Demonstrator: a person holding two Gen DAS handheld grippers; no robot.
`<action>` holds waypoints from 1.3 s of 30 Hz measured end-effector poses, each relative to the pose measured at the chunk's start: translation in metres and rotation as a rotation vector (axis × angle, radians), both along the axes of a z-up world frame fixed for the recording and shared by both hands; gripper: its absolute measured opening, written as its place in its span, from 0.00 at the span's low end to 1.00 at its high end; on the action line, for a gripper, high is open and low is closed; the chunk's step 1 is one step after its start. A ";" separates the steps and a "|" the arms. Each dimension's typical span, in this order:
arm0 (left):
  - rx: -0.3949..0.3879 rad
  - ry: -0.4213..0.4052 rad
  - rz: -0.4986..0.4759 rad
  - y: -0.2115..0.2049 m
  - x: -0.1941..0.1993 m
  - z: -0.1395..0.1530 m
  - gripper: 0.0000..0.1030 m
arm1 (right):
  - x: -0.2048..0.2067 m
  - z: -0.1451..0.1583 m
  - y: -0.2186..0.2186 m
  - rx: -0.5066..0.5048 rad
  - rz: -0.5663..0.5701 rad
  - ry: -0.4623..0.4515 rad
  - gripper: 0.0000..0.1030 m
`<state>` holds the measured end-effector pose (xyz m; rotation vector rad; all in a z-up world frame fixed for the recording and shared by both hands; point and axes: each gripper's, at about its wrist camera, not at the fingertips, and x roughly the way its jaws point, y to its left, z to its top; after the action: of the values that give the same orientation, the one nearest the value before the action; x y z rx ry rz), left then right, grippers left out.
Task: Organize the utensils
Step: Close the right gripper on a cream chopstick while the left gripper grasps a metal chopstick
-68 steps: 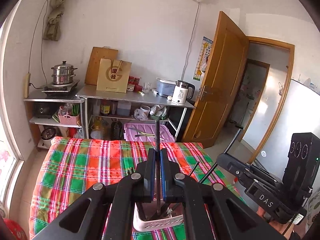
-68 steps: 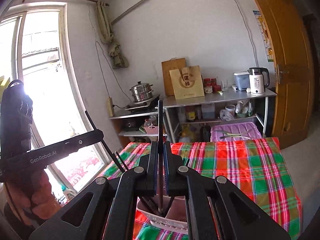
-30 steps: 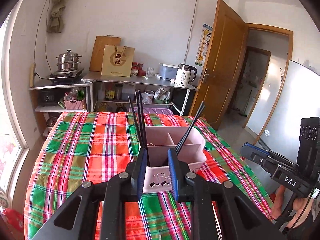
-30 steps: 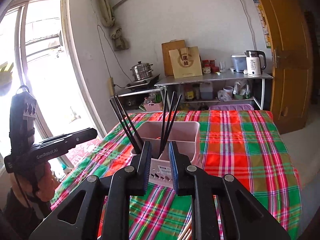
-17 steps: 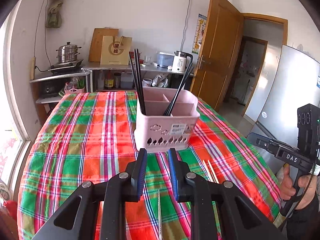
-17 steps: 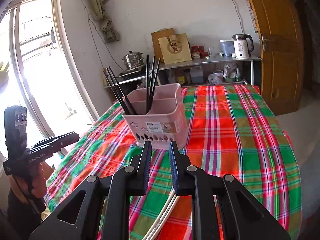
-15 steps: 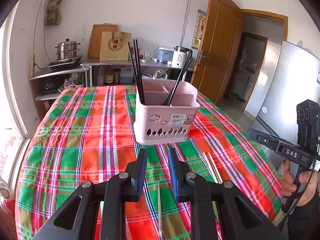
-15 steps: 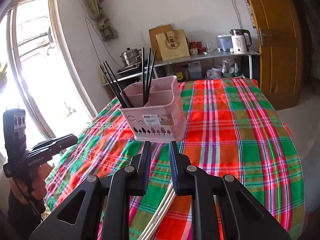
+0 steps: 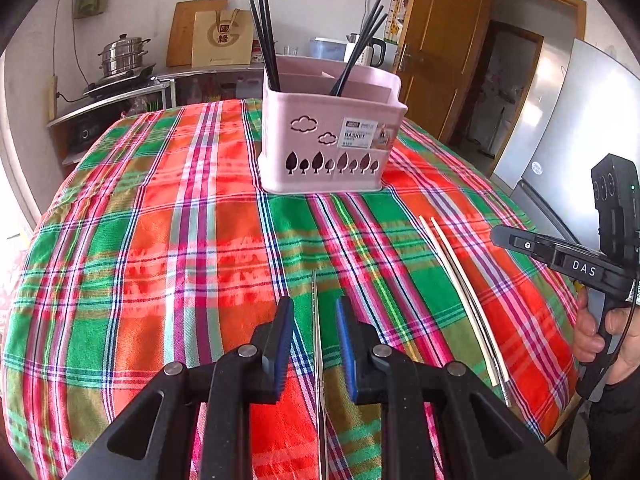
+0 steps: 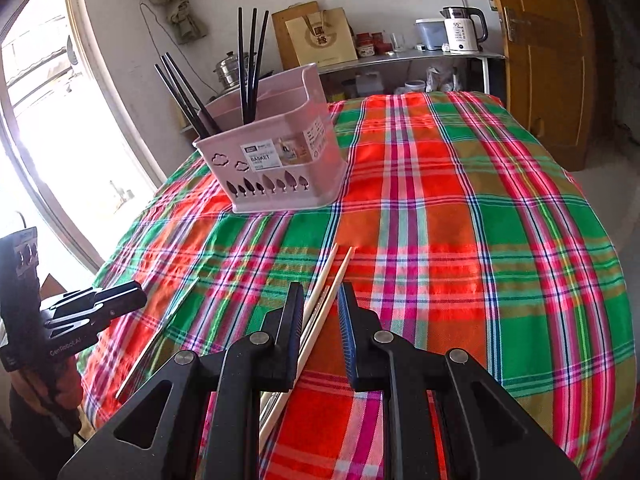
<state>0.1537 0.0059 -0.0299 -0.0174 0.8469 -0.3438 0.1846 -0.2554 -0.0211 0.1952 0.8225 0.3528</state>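
A pink utensil basket [image 9: 332, 136] stands on the plaid table and holds several black chopsticks [image 9: 262, 28]; it also shows in the right wrist view [image 10: 276, 160]. My left gripper [image 9: 314, 312] is open, low over a single metal chopstick [image 9: 316, 344] lying between its jaws. My right gripper [image 10: 318, 300] is open over a bundle of pale chopsticks [image 10: 326, 292] on the cloth. The pale chopsticks also show in the left wrist view [image 9: 460, 280]. The metal chopstick also shows in the right wrist view [image 10: 164, 328].
The plaid tablecloth [image 9: 160, 240] covers the table to its edges. A shelf with a pot [image 9: 122, 56], a paper bag and a kettle [image 10: 464, 30] stands at the back wall. A door [image 10: 548, 60] and a fridge [image 9: 572, 120] are to the right.
Both grippers let go of black chopsticks in the basket, opened, pulled back and dropped low over the chopsticks lying on the cloth.
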 end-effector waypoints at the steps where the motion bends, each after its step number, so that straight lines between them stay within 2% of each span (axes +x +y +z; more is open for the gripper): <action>1: 0.002 0.008 0.000 -0.001 0.000 -0.003 0.20 | 0.000 -0.002 0.002 0.000 0.007 0.003 0.18; 8: -0.002 0.043 0.000 -0.003 0.004 -0.017 0.20 | 0.010 -0.016 0.019 -0.021 0.059 0.034 0.14; 13: -0.006 0.061 0.000 -0.003 0.005 -0.024 0.20 | 0.022 -0.032 0.022 -0.035 0.048 0.081 0.14; 19: -0.012 0.076 0.006 -0.001 0.007 -0.030 0.20 | 0.020 -0.032 0.022 -0.072 0.032 0.088 0.14; 23: -0.019 0.074 0.006 0.000 0.006 -0.030 0.20 | 0.015 -0.020 0.027 -0.047 0.064 0.058 0.14; 31: -0.023 0.076 0.008 0.001 0.005 -0.030 0.20 | 0.012 -0.035 0.024 -0.020 0.049 0.107 0.13; 36: -0.025 0.074 0.012 0.001 0.005 -0.031 0.20 | 0.007 -0.035 0.018 -0.051 0.033 0.115 0.13; 39: -0.019 0.075 0.019 0.000 0.005 -0.031 0.20 | 0.005 -0.033 0.025 -0.114 0.026 0.113 0.13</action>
<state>0.1587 0.0057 -0.0607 -0.0565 0.9173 -0.3351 0.1901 -0.2307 -0.0544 0.0990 0.9549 0.3210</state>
